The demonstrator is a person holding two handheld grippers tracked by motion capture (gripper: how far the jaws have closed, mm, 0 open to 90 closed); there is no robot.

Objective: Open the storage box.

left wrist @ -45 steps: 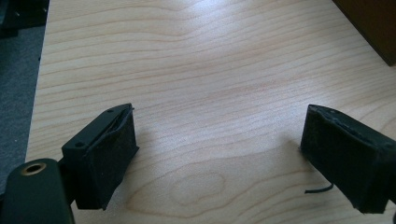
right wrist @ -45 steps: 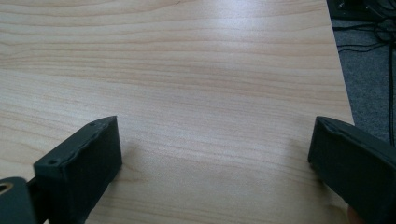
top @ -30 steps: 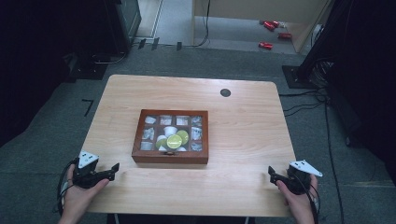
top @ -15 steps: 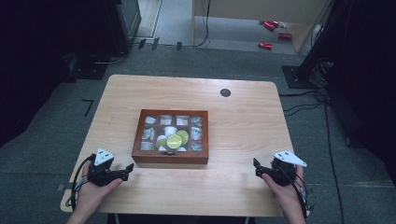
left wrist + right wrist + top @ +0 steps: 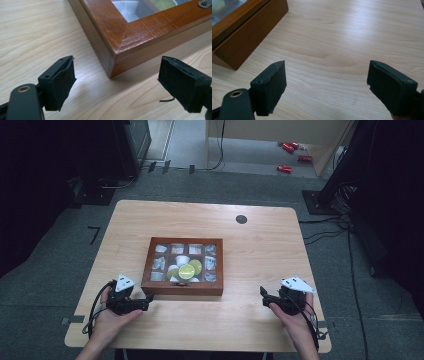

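A brown wooden box (image 5: 183, 288) with a glass lid sits mid-table; white packets and round green capsules (image 5: 187, 271) show through the panes. My left gripper (image 5: 150, 298) rests low by the box's near left corner, jaws wide open and empty. In the left gripper view that corner (image 5: 113, 62) lies just ahead, between the spread jaws of the left gripper (image 5: 125, 83). My right gripper (image 5: 262, 295) is open too, off the box's near right side. In the right gripper view the box (image 5: 249, 32) shows at upper left, with bare wood between the jaws of the right gripper (image 5: 334, 85).
The light wooden table (image 5: 260, 250) has a small dark round hole (image 5: 241, 219) near its far edge. Grey floor surrounds it, with cables (image 5: 325, 232) at the right and red items (image 5: 292, 155) far behind. A metal clasp (image 5: 206, 3) sits on the box lid's front.
Both hands have moved inward toward the box: the left gripper to the right, up to the near left corner, and the right gripper to the left. Both stay open.
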